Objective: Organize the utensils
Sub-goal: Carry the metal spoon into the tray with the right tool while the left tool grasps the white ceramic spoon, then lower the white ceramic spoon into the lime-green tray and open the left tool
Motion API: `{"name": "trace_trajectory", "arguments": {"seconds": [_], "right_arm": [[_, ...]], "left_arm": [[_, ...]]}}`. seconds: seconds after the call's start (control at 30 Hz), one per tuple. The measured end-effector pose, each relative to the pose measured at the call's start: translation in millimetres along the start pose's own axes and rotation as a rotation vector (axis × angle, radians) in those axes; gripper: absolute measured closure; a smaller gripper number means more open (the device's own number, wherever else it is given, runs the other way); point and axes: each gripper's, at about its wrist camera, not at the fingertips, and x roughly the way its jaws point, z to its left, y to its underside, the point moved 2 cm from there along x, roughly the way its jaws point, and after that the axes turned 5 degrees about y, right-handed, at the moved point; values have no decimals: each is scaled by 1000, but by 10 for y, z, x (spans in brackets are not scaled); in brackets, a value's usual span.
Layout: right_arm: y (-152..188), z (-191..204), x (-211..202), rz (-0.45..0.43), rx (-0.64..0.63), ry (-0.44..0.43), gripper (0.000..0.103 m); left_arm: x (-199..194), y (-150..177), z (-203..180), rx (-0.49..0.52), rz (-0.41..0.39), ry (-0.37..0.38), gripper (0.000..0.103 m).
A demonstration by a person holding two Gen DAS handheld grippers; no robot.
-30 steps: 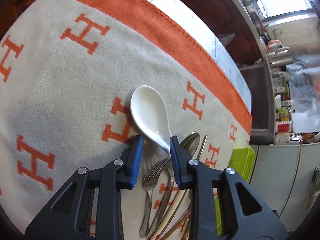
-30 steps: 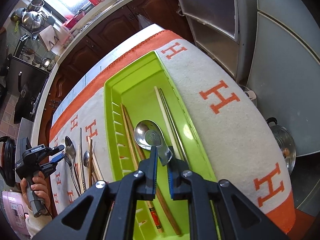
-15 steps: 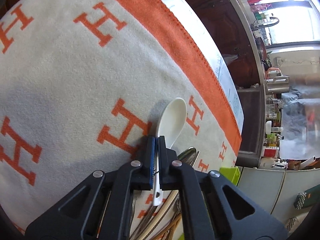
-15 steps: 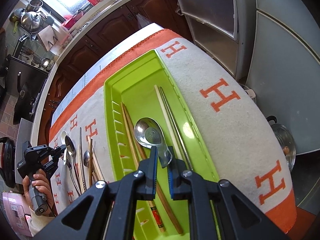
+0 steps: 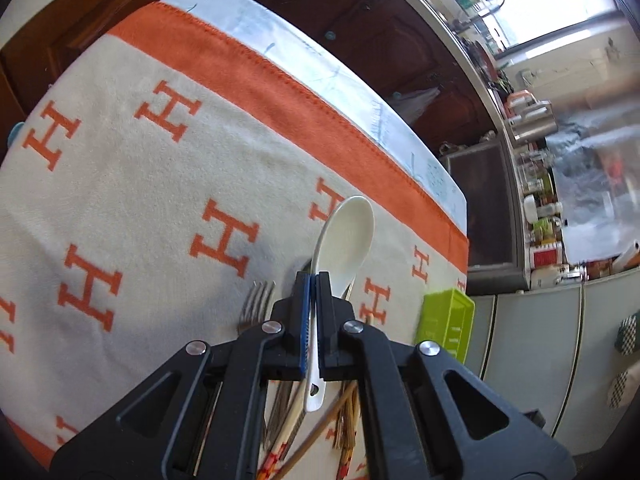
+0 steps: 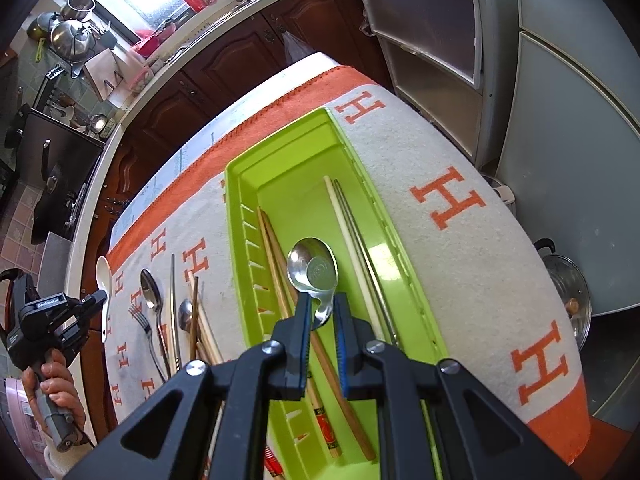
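My left gripper [image 5: 314, 280] is shut on the handle of a white ceramic spoon [image 5: 348, 236] and holds it above the H-patterned blanket [image 5: 140, 200]. The right wrist view shows that white spoon [image 6: 103, 276] at the far left, over the loose utensils. My right gripper [image 6: 321, 300] hangs low in the lime green tray [image 6: 280, 148]. Its jaws stand slightly apart, and the handle of a metal spoon [image 6: 314, 266] lies between them with a sliver of tray showing on each side. Wooden chopsticks [image 6: 276, 256] and a pale chopstick [image 6: 348, 232] lie in the tray.
A fork [image 5: 256, 304], a metal spoon [image 6: 150, 292] and several chopsticks [image 6: 194, 312] lie on the blanket left of the tray. A hand [image 6: 56, 384] grips the left tool. Cabinets [image 6: 432, 60] and a pot [image 6: 568, 300] stand beyond the table's right edge.
My left gripper shut on the white spoon's handle and lifted it off the blanket. My right gripper's jaws parted a little, and the metal spoon no longer presses against the right finger.
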Motion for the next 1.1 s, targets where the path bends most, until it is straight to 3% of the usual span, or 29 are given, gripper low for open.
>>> {"name": "trace_trajectory", "arguments": {"seconds": [0.23, 0.43, 0.7, 0.87, 1.1], "right_arm": [[31, 34, -124, -21, -31, -36, 85], [67, 4, -198, -23, -43, -64, 85], [128, -86, -306, -22, -49, -91, 84], [152, -218, -384, -45, -34, -72, 84], [170, -378, -386, -42, -14, -49, 84]], "left_arm": [[-282, 431, -308, 112, 54, 3, 103], [-255, 1015, -767, 198, 139, 58, 102], [157, 1782, -1476, 302, 251, 81, 102], [522, 2074, -1739, 344, 311, 59, 102], [829, 2303, -1841, 404, 320, -18, 102]]}}
